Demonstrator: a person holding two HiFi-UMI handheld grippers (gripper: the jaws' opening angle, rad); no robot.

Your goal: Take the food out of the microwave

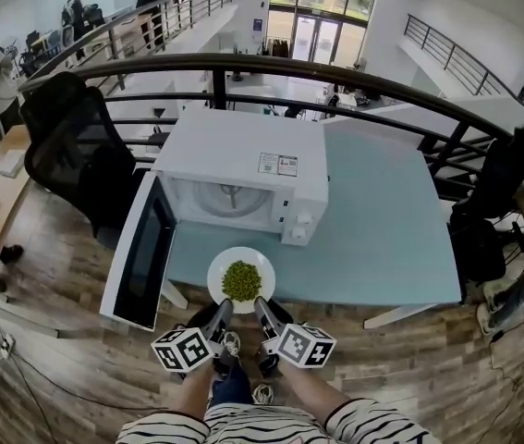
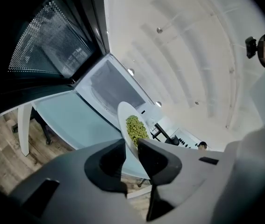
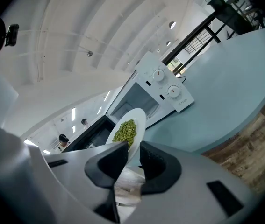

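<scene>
Head view: high up, aimed steeply down on microwave [image 1: 243,155] & table [image 1: 382,239], mid-range. Left gripper view, right gripper view: rolled sideways, close behind own jaws, facing microwave. All three share plate of peas [image 1: 217,280].

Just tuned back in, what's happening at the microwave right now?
The person has the plate of peas out of the microwave. Both the left gripper and the right gripper have their jaws clamped on the plate's near rim. The plate is in front of the open door, over the near edge of the table. The microwave's cavity looks empty apart from its turntable.
</scene>
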